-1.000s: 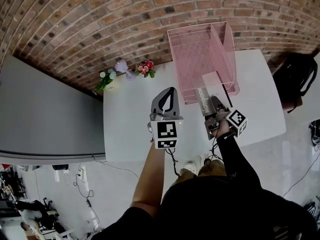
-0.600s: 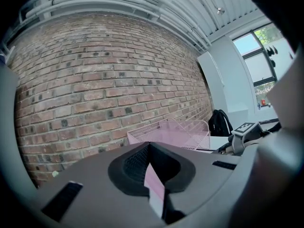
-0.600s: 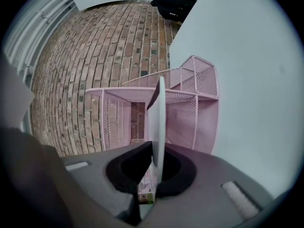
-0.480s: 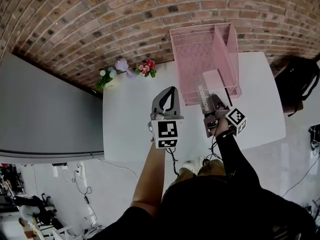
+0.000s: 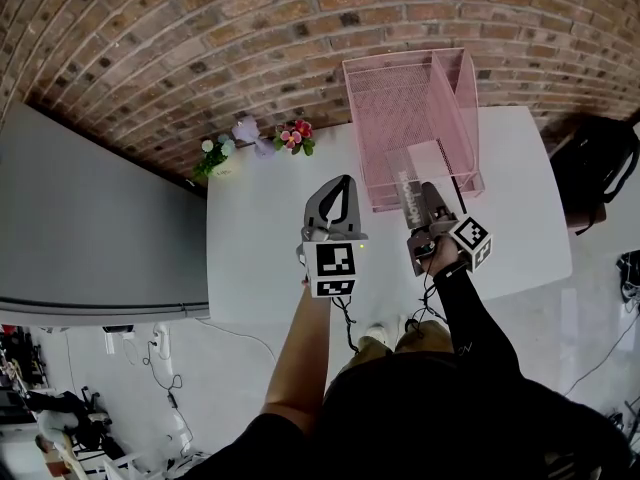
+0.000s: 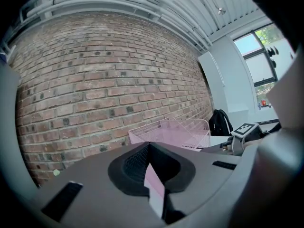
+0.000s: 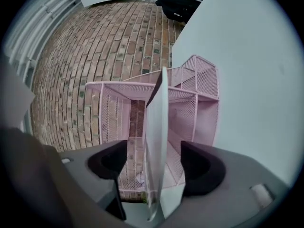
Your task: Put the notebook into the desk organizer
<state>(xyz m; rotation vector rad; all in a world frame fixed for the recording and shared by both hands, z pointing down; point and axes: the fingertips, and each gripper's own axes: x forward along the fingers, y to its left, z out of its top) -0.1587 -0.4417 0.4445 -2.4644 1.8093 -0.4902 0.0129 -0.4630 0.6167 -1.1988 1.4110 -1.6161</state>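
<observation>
The right hand-held gripper (image 7: 156, 161) is opening its jaws. The notebook (image 7: 156, 137) stands on edge between them, and we see a gap on each side, so neither pad presses on it. From this hand-held gripper the notebook lies dead ahead, at 12 o'clock. Its long axis runs along the line of the jaws, straight into the pink mesh organizer (image 7: 110, 109).

In the head view the notebook (image 5: 407, 200) has its far part inside the organizer (image 5: 392, 108). Its near end sticks out over the front rim towards the right hand-held gripper (image 5: 424, 204) at 6 o'clock. It sits close to the inner partition, and we cannot tell which of the 2 sections it has entered.

The left hand-held gripper (image 5: 338, 186) hangs over the bare desk (image 5: 255, 253) at 9 o'clock from the notebook, well apart from it. Its jaws are together on nothing (image 6: 148, 147).

We judge that the right hand-held gripper, the nearer of the 2, has only to back out towards 6 o'clock along the notebook's own axis. A sideways pull could tip the notebook over.
</observation>
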